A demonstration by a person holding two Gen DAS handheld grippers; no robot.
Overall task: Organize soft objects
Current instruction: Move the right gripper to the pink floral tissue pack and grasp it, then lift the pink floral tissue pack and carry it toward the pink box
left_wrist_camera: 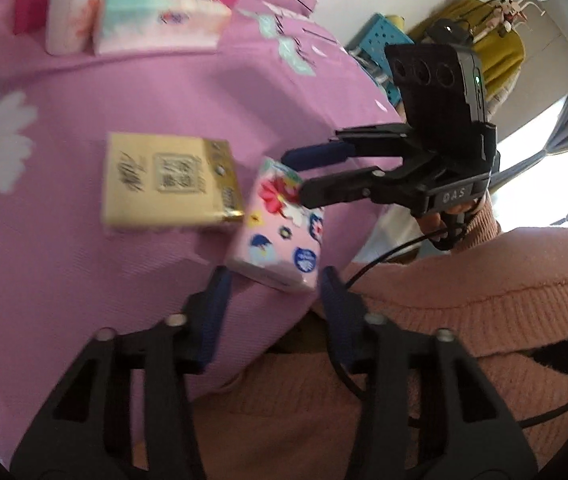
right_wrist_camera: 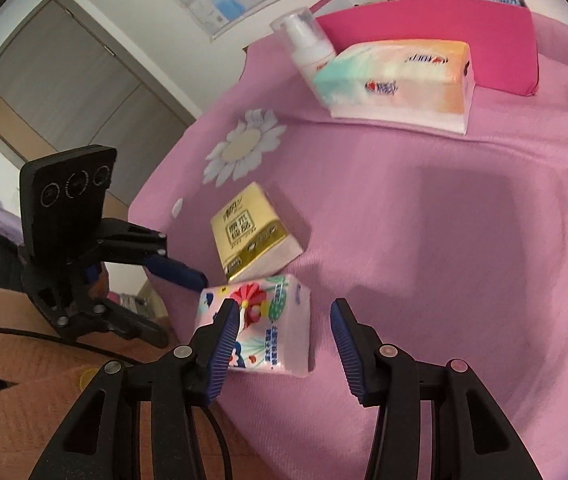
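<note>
A small flowered pink tissue pack (left_wrist_camera: 284,236) (right_wrist_camera: 272,332) lies near the edge of the pink bed cover (right_wrist_camera: 424,220). My left gripper (left_wrist_camera: 275,276) (right_wrist_camera: 184,308) stands open, with the pack's near corner between its blue pads and neither pad pressing on it. My right gripper (right_wrist_camera: 284,306) (left_wrist_camera: 295,176) is open too. Its left pad overlaps the pack's side; its right pad stays clear of it. A gold tissue pack (left_wrist_camera: 168,180) (right_wrist_camera: 252,236) lies just beyond, touching the flowered one.
A large pastel tissue pack (right_wrist_camera: 400,76) (left_wrist_camera: 160,16) and a white pump bottle (right_wrist_camera: 304,44) sit at the back against a magenta box (right_wrist_camera: 464,36). A person's peach sweater (left_wrist_camera: 464,320) is close below. A door (right_wrist_camera: 64,88) stands left of the bed.
</note>
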